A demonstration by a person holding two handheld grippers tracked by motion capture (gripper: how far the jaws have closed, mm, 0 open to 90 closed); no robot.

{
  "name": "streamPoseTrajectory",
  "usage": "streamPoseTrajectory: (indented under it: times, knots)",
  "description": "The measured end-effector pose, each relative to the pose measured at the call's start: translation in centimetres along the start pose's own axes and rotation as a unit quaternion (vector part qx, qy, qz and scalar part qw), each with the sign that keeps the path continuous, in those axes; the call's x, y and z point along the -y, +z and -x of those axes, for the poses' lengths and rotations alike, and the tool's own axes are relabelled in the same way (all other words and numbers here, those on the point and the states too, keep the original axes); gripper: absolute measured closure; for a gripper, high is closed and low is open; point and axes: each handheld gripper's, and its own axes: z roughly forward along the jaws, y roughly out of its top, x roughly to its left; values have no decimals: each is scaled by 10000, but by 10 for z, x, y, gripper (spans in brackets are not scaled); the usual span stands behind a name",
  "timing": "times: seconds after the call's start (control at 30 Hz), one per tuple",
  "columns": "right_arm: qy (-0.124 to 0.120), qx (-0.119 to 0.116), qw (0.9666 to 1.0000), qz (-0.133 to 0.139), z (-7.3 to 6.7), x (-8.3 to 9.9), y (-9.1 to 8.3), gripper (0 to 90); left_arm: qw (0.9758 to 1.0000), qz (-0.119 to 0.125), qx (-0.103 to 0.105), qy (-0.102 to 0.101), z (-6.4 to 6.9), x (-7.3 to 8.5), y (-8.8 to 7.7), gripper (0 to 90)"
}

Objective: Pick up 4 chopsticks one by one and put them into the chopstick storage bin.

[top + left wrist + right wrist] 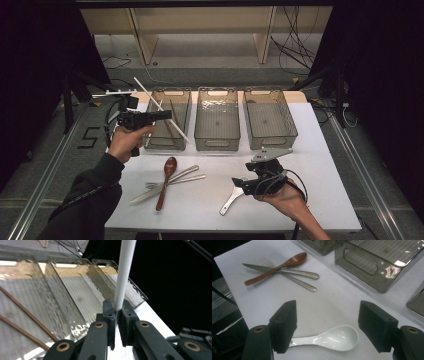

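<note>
Table [320,200]: white top, the largest item, bearing everything listed below.

Bins: three clear plastic bins stand in a row along the far edge. The left bin [181,95] holds two thin brown sticks lying slantwise inside; the middle bin [217,145] and the right bin [270,142] sit beside it, each just apart from its neighbour.

Left gripper [167,114]: held in the person's left hand above the left bin, jaws pointing toward the bins. Its jaws are clamped tight on a white chopstick [125,270], pinched near one end; the stick runs slantwise across the left bin in the high view, clear of the table.

Right gripper [327,325]: held in the right hand low over the near right part of the table. Its jaws stand wide apart, pressing on nothing, with a white ceramic spoon [337,336] lying flat on the table between them, bowl toward the right jaw, handle passing by the left jaw.

Cutlery group, near left of centre: a wooden spoon [166,180] lies crossed over a metal knife [257,267] and a metal fork [294,280], all touching, well apart from the ceramic spoon.
</note>
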Motion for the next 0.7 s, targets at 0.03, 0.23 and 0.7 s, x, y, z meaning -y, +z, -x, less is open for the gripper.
streamPoseTrajectory:
  times: [0.03, 0.23, 0.7]
  knots:
    - [0, -7, 10000, 0, 0, 0, -1, 320, 10000, -3, -53, 9, -2, -3, 0, 838]
    - [-23, -20, 10000, 9, -1, 2, -3, 317, 9993, -34, -360, -48, -16, -17, 2, 838]
    - [-30, -50, 10000, 13, -1, 2, -3, 317, 9944, -336, -977, -234, -47, -22, 25, 837]
